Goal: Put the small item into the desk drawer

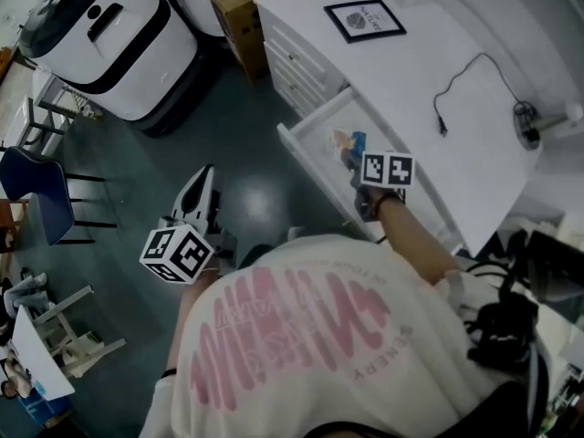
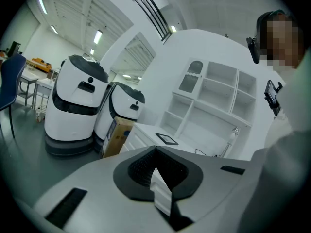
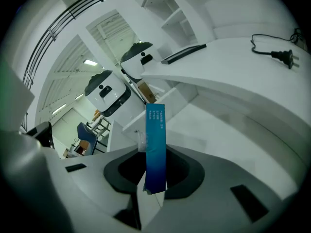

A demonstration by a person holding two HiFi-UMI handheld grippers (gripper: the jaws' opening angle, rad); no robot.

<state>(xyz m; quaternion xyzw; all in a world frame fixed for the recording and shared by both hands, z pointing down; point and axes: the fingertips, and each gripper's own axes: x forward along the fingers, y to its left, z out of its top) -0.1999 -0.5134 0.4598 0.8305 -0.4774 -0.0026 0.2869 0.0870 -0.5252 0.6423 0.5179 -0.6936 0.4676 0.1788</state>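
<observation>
right gripper (image 3: 154,152) clamps the slim blue pack (image 3: 155,140), long axis running out past its tips, over the open drawer (image 1: 308,133) on the desk's (image 1: 411,62) front edge; left gripper (image 2: 155,152): jaws together.

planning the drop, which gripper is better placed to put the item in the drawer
Right. The right gripper pinches the flat blue packet over the open white desk drawer; the left gripper is shut, empty, over the dark floor.
</observation>
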